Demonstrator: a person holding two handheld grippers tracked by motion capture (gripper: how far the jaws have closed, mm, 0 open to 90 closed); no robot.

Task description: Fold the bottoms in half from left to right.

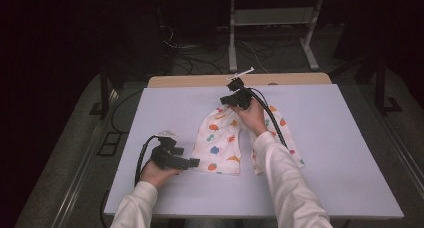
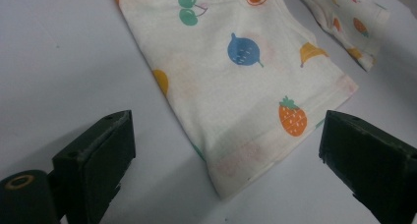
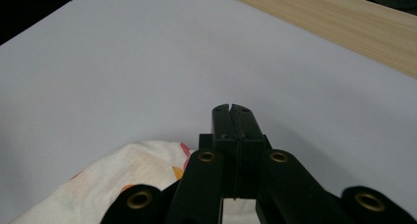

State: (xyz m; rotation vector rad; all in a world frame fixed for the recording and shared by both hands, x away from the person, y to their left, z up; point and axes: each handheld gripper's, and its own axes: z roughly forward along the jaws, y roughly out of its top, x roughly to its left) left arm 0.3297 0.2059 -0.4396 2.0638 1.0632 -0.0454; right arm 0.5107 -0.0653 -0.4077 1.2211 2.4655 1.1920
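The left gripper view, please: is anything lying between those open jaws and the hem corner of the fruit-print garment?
Nothing visible does. The left gripper is open, and bare white table leads to the hem corner of the fruit-print garment just ahead.

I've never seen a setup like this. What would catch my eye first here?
Probably the small white garment printed with colourful fruit, lying mid-table on the pale tabletop. The right gripper, jaws shut, rests at the garment's far end. The left gripper, jaws wide open, sits at the near hem, where an orange strawberry print shows.
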